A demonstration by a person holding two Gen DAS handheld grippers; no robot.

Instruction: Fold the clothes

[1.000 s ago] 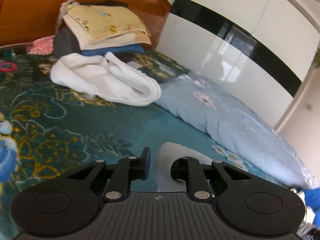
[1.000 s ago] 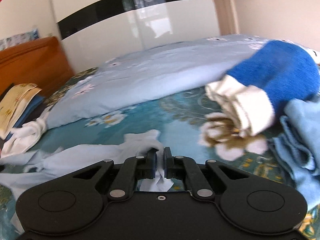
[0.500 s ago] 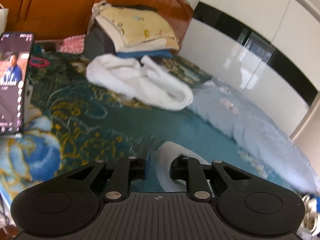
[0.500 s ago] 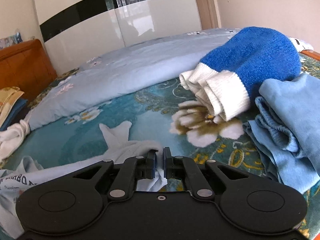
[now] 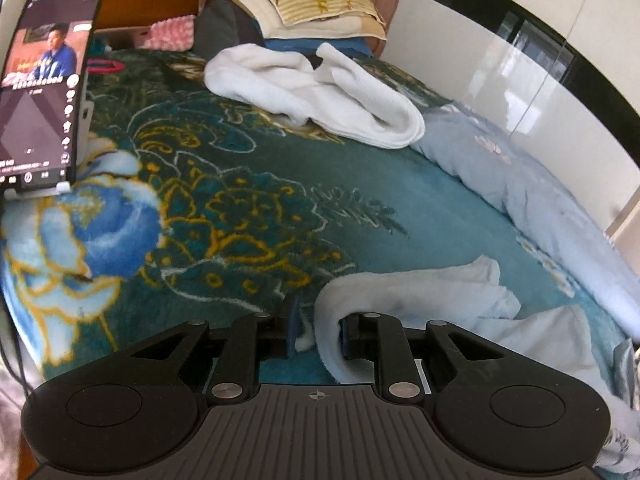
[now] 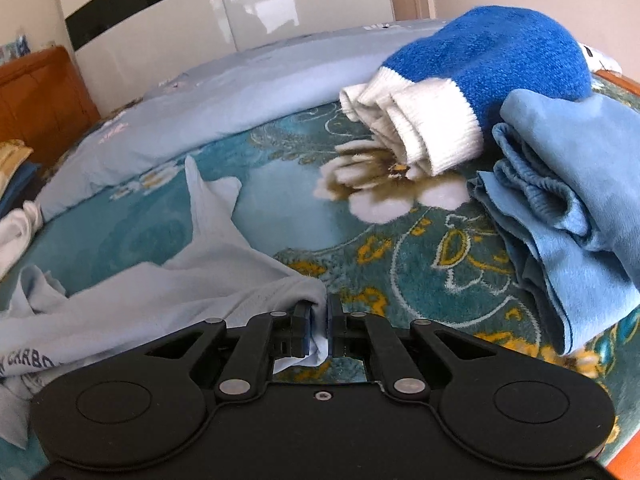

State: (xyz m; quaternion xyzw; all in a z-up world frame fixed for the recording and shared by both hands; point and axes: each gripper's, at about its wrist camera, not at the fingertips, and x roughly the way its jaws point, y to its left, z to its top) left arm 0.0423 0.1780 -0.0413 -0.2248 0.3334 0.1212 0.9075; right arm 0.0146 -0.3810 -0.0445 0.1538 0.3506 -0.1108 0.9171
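Both grippers hold the pale shirt (image 6: 168, 292): right gripper (image 6: 319, 330) pinching its edge, left gripper (image 5: 316, 330) parted around a fold.

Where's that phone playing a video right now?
In the left wrist view, the phone stands propped at the far left on the floral blanket, left of the white towel.

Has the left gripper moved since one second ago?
Yes. The left gripper has swung to the left: the folded pile now sits further right in its view, and a phone has appeared.

"CARBO" on pale blue garment (image 6: 160, 296)
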